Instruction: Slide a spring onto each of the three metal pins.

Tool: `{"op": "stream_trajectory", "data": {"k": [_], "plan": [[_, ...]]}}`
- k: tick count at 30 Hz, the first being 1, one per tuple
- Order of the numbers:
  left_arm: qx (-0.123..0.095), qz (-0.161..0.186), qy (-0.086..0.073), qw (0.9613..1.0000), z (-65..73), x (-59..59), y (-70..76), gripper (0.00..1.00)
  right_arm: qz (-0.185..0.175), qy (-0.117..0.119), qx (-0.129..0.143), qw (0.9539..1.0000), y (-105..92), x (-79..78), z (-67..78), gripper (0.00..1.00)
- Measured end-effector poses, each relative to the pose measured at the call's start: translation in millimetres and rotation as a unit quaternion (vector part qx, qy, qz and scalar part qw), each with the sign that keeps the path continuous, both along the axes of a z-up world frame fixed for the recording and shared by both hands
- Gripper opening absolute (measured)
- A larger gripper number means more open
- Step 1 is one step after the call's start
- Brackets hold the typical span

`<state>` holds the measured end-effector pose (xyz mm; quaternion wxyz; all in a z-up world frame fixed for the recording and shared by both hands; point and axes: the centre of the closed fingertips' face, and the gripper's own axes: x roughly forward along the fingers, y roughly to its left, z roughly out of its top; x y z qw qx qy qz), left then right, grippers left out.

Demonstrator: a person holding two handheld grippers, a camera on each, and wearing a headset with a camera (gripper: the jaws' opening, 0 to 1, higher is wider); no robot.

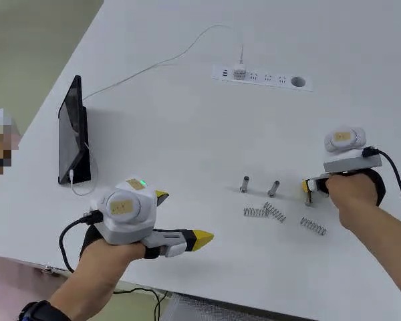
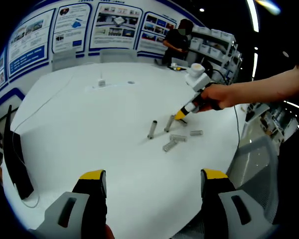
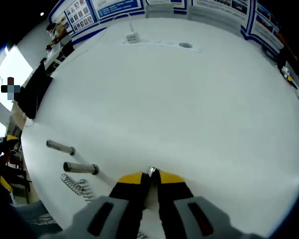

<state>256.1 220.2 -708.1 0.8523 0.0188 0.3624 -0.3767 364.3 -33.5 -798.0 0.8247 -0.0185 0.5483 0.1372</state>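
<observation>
Left gripper (image 1: 182,216) is nearest, at the front-left of the white table (image 1: 187,134), held in one hand. Its two yellow-tipped fingers (image 2: 93,175) are spread wide, gripping nothing and touching nothing.

Springs: 3, all lying flat on the table right of centre. Two springs (image 1: 255,212) sit together, ends touching or nearly so. The third spring (image 1: 313,226) lies apart to the right, just in front of the right hand (image 1: 351,190). In the left gripper view all three are a small cluster (image 2: 178,138) ahead of the open jaws.

Pins: 3. Two pins (image 1: 244,184) stand upright on the table just behind the paired springs, near each other but not touching; the second is at (image 1: 274,188). The third pin (image 1: 309,198) is in the right gripper (image 1: 306,187), just right of the standing two.

Right gripper fingers: pinched almost together on the third pin. In the right gripper view the metal end (image 3: 152,172) pokes out between the yellow fingertips (image 3: 132,178). Cannot tell whether that pin's lower end touches the table. The pin carries no spring.

Further back: 1 tablet (image 1: 73,134) is propped upright at the left edge with a cable (image 1: 80,190) curling at its base. 1 power strip (image 1: 264,77) lies at the far side, one plug in it, with a white cord (image 1: 160,63) running left across the table.
</observation>
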Motion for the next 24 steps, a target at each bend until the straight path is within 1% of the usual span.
{"op": "stream_trajectory", "data": {"k": [3, 6, 8, 9, 10, 11, 13, 16, 18, 21, 22, 24], "plan": [[0.000, -0.002, 0.001, 1.0000, -0.9, -0.2, -2.0, 0.78, -0.026, 0.011, 0.012, 0.9995, 0.0, 1.4, -0.3, 0.14], [-0.001, -0.005, 0.000, 1.0000, -0.5, 0.0, -4.0, 0.78, -0.038, 0.017, 0.001, 0.9992, -1.0, 1.6, -1.3, 0.13], [-0.002, -0.005, 0.000, 1.0000, 0.3, 0.2, -5.0, 0.78, -0.038, 0.019, -0.010, 0.9991, -1.6, 1.5, -1.7, 0.12], [-0.003, -0.004, 0.000, 1.0000, -0.1, 0.6, -5.2, 0.78, -0.030, 0.018, -0.028, 0.9990, -3.8, 0.5, -2.0, 0.11], [-0.003, -0.005, 0.001, 1.0000, -0.6, 0.9, -5.4, 0.78, -0.037, 0.020, -0.031, 0.9987, -2.2, 0.9, -2.6, 0.11], [-0.003, -0.005, 0.001, 1.0000, -1.3, 1.1, -5.4, 0.77, -0.034, 0.020, -0.037, 0.9985, -2.5, 1.0, -2.9, 0.10], [-0.003, -0.005, 0.001, 1.0000, -1.7, 1.2, -5.8, 0.77, -0.017, 0.017, -0.052, 0.9984, -3.1, 0.2, -3.1, 0.09], [-0.004, -0.004, 0.001, 1.0000, -1.6, 1.2, -5.1, 0.76, -0.020, 0.010, -0.048, 0.9986, -3.8, -2.2, -3.1, 0.09], [-0.004, -0.002, 0.000, 1.0000, -0.7, 0.8, -3.9, 0.76, -0.017, 0.000, -0.039, 0.9991, -3.7, -3.3, -2.6, 0.09], [-0.004, 0.001, 0.000, 1.0000, -1.6, 0.1, -0.4, 0.76, -0.002, -0.007, -0.020, 0.9998, 2.6, -6.7, -2.5, 0.09], [-0.003, 0.002, 0.001, 1.0000, -1.9, 0.1, 0.7, 0.76, 0.001, -0.007, -0.019, 0.9998, 3.3, -7.8, -2.8, 0.08], [-0.003, 0.005, 0.002, 1.0000, -3.0, -0.3, 3.2, 0.76, 0.013, -0.016, -0.017, 0.9996, 7.4, -8.6, -1.3, 0.08]]}}
